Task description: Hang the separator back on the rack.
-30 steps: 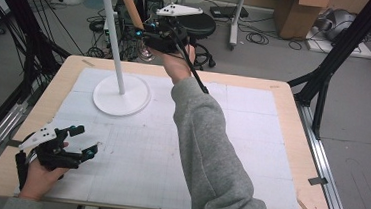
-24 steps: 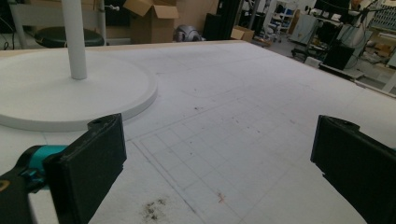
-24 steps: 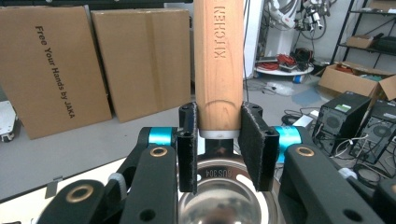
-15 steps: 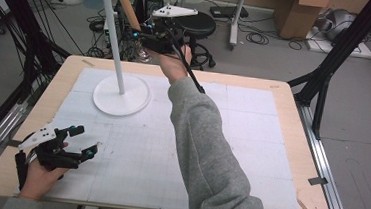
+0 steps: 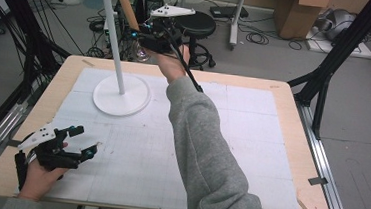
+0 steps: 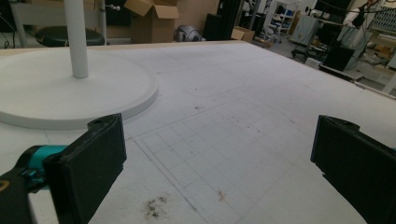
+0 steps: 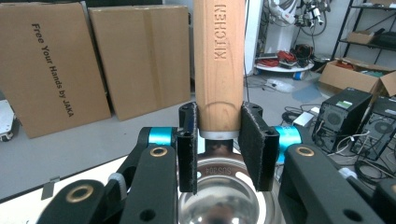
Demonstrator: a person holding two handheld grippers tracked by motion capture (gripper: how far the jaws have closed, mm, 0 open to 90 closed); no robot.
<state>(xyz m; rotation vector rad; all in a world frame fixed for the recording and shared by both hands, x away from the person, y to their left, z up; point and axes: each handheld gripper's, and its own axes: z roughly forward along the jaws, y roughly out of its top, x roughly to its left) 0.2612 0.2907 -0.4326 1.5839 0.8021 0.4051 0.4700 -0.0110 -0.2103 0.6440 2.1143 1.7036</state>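
Wooden table [image 5: 294, 100], white gridded mat [image 5: 241, 139], stand base [image 5: 121, 95]

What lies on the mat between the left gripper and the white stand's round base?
Nothing: in the left gripper view, bare gridded mat with small dark specks runs from the open left gripper to the white stand's base.

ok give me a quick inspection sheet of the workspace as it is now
Surface: wooden table under a white gridded mat, lightly stained.
Job's things: wooden-handled ladle, steel bowl downward, held near the white stand.
Clutter: nothing seen on the mat.
Grippers: right gripper shut on the handle; left gripper open, low over the near left corner.
Cables: one trails along the right sleeve; more on the floor.
Surroundings: cardboard boxes, stool, computer towers.
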